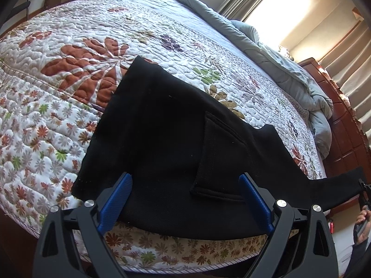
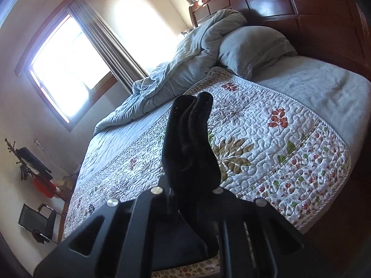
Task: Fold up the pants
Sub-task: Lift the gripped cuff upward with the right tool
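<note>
Left wrist view: the left claw (image 1: pixel 185 202) stands with its blue pads (image 1: pixel 115 199) wide apart over the black pants (image 1: pixel 162 139), which lie spread on the floral quilt (image 1: pixel 69 46) at the bed's near edge.

Right wrist view: the right claw (image 2: pixel 185 194) is clamped on a bunched fold of the pants (image 2: pixel 189 139), raised above the quilt (image 2: pixel 266 127); only here show the pillow (image 2: pixel 255 46) and window (image 2: pixel 65 67). No writing is readable.

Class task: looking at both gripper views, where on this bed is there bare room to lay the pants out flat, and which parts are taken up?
Free: the floral quilt between the black pants and the far bed edge, and the pale sheet beside the pillow. Crowded: the window side, under the bunched grey comforter, and the near edge, under the pants.
</note>
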Available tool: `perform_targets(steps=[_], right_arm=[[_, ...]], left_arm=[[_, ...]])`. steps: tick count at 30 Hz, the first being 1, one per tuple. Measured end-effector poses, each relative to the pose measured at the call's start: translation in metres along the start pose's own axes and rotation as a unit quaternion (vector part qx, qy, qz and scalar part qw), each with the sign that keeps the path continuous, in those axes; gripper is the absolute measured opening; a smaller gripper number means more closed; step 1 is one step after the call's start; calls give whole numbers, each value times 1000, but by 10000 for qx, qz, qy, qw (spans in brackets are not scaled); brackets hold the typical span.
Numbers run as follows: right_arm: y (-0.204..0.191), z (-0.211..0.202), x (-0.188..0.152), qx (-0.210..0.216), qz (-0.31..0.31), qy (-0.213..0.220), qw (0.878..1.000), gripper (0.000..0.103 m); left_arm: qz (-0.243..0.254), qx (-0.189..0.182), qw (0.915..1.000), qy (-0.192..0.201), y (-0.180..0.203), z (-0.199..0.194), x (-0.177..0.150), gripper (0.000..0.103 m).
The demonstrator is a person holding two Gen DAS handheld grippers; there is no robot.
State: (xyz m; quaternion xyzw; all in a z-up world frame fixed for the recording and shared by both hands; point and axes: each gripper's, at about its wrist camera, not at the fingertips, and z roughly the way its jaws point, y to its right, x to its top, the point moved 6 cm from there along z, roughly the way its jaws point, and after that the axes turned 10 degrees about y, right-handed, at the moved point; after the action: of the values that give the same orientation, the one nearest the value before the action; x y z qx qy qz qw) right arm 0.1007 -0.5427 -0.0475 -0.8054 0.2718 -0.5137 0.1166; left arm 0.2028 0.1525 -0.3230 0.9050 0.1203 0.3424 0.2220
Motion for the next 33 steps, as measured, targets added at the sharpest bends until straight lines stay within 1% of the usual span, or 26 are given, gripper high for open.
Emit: perform_targets(steps=[11, 25, 29, 33], right_arm=[[-52, 0, -13, 47, -644, -5, 9979, 9], [-106, 6, -36, 179, -1234, -143, 9921, 10], [-123, 9, -46, 121, -1572, -161, 9874, 10], [-145, 16, -60, -6, -2227, -174, 9747, 10]], left_arm=[[-95, -120, 9999, 26, -2, -4, -1, 93], [-216, -283, 9993, 69, -4, -11, -3, 93], [-230, -305, 9992, 72, -4, -11, -4, 93], [-301, -380, 9988, 88, -6, -14, -5, 93]])
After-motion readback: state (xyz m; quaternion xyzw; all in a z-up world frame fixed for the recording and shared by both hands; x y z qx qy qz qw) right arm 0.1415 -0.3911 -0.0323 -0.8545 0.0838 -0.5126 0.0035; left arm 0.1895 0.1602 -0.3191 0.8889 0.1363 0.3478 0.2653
